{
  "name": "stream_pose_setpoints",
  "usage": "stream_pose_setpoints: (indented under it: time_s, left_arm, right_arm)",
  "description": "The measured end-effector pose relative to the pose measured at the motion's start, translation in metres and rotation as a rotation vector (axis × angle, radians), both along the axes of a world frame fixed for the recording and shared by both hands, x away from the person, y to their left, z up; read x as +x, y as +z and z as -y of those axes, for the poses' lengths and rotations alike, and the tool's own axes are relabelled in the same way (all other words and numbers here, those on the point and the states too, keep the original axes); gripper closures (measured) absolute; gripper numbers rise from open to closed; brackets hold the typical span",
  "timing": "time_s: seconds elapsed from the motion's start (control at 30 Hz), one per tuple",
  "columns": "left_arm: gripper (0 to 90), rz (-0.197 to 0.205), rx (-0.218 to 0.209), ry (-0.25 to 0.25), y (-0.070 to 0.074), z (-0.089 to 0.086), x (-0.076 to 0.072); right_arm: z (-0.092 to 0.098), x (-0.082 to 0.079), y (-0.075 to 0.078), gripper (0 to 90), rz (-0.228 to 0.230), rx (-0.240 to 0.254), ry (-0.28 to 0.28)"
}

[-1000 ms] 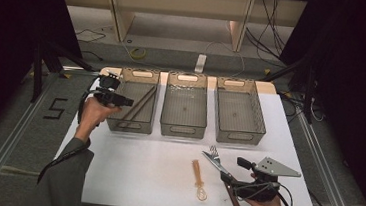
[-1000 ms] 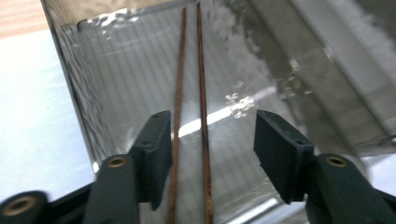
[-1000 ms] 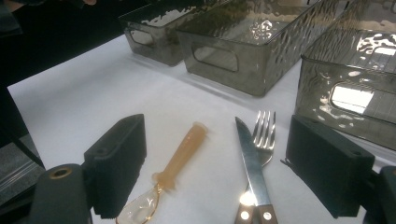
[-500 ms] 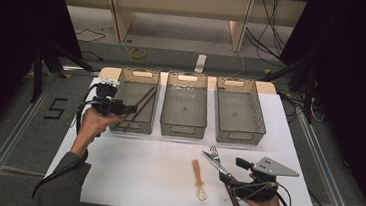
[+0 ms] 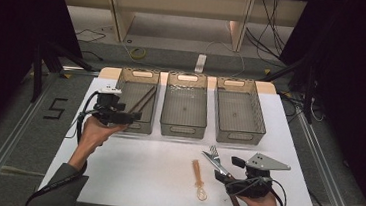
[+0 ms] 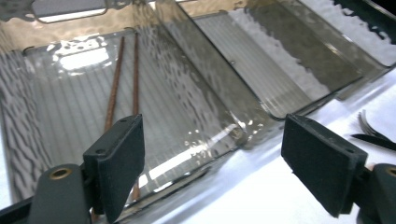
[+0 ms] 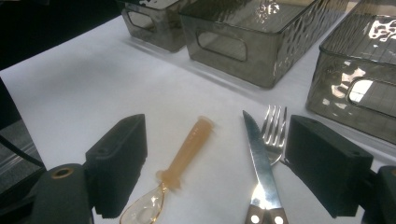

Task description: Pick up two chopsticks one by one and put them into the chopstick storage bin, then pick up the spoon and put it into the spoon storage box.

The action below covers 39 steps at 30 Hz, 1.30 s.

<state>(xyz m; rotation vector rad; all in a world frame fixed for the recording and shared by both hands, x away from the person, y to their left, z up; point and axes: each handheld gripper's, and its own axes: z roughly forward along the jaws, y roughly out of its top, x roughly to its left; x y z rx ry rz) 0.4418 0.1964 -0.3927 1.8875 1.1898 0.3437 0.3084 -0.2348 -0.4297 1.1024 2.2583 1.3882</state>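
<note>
Two thin brown wooden chopsticks [image 6: 123, 79] lie side by side, lengthwise, in the left-hand smoky clear plastic bin [image 5: 135, 99], resting on its floor. Left gripper [image 5: 128, 117] sits at that bin's near edge, fingers [image 6: 116, 163] just been opening, now spread wide, nothing between them. Right gripper [image 7: 215, 172] hovers low over white counter [image 5: 139, 179], fingers spread and empty, above translucent amber plastic spoon [image 7: 180, 163], steel knife with brown handle [image 7: 259, 172] and steel fork [image 7: 274, 128].
</note>
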Motion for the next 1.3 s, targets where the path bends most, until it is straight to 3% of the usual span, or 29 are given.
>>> stream_pose_setpoints:
  time_s: [0.3,0.7,1.03,1.13,1.3]
  left_arm:
    - [19.4,0.018,-0.051,-0.029,-0.006,0.002,-0.016]
    - [18.8,0.042,-0.055,-0.047,-0.016,0.007,-0.041]
    - [17.3,0.048,-0.006,-0.116,-0.023,0.017,-0.059]
    - [17.3,0.037,-0.039,-0.124,-0.023,0.017,-0.063]
    - [16.8,0.034,-0.051,-0.116,-0.024,0.015,-0.067]
  right_arm:
    - [-0.015,0.007,0.0,22.1,-0.025,-0.052,0.023]
    - [-0.028,0.013,-0.002,22.8,-0.066,-0.099,0.043]
    - [-0.045,0.016,-0.008,23.2,-0.093,-0.158,0.071]
    - [-0.048,0.018,-0.009,23.6,-0.097,-0.17,0.078]
    - [-0.051,0.019,-0.01,24.3,-0.109,-0.183,0.078]
